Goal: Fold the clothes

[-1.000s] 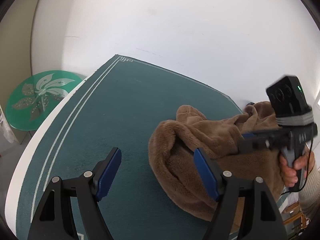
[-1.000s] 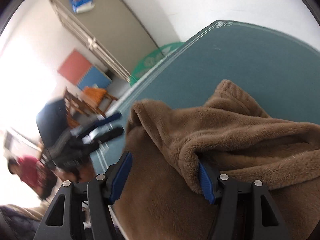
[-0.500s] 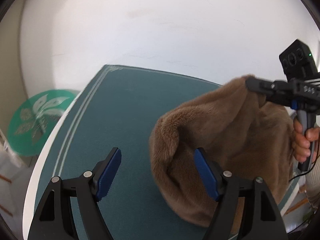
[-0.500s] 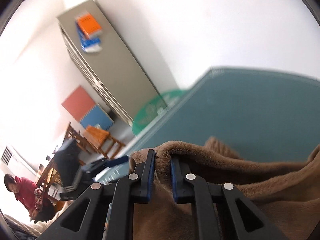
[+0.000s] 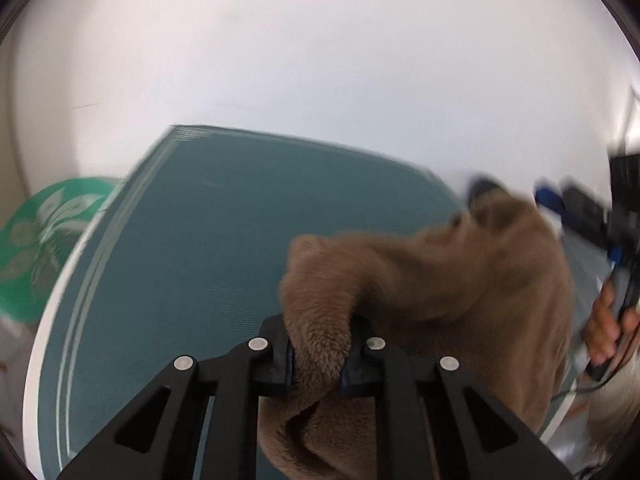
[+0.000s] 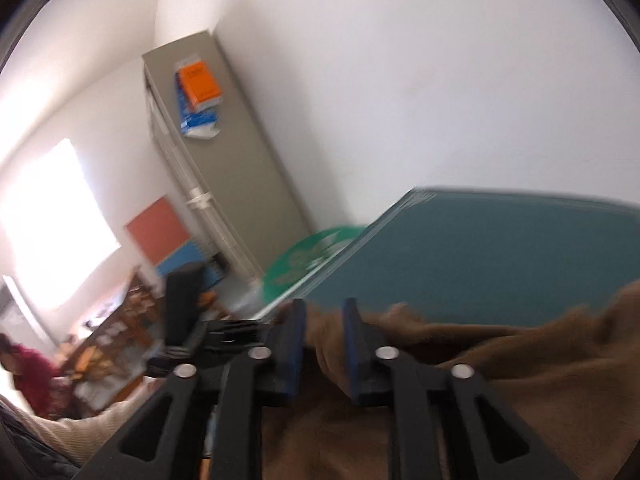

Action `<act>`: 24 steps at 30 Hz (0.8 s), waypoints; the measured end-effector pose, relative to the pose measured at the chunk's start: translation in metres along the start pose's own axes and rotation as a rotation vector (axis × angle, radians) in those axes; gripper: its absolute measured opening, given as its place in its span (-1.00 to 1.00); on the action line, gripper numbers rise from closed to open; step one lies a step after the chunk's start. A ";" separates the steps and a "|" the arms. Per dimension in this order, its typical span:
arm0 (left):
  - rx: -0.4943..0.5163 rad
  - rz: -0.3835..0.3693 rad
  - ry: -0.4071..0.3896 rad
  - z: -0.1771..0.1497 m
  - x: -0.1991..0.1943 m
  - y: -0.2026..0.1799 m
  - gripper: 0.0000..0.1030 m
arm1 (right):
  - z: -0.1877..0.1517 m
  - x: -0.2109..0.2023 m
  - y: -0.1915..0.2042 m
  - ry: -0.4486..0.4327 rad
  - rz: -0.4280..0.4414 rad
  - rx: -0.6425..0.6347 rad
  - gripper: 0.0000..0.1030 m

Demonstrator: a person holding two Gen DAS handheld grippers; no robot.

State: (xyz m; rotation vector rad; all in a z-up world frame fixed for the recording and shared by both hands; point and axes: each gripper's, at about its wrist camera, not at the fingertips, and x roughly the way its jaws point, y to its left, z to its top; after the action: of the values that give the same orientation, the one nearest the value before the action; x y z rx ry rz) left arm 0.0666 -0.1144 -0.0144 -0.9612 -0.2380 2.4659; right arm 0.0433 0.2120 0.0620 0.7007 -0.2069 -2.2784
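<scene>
Brown fleece (image 5: 460,280) between left fingers (image 5: 286,354)

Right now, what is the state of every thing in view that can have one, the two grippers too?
Brown fleece garment: bunched, not folded, one edge lifted.
Left gripper: shut on the garment; its jaws have just been closing.
Right gripper: open; its jaws have just been opening, with fleece between them.
Teal table cover with pale border lines: spread flat.
</scene>
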 end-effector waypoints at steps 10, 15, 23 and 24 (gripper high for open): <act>-0.118 0.038 -0.239 -0.006 -0.109 0.021 -0.65 | 0.014 -0.076 -0.112 -0.075 -0.332 0.112 0.82; -0.146 0.054 -0.292 -0.021 -0.148 0.030 -0.65 | 0.020 -0.021 -0.152 0.073 -0.303 0.180 0.82; -0.261 0.110 -0.243 -0.047 -0.151 0.071 -0.65 | -0.041 0.042 -0.080 0.357 -0.107 -0.018 0.82; -0.283 0.114 -0.241 -0.051 -0.151 0.079 -0.65 | -0.051 0.038 -0.064 0.380 -0.065 -0.048 0.82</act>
State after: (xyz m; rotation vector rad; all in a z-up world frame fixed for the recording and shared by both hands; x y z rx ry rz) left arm 0.1679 -0.2585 0.0116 -0.8027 -0.6438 2.7026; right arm 0.0101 0.2350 -0.0189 1.1089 0.0511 -2.1530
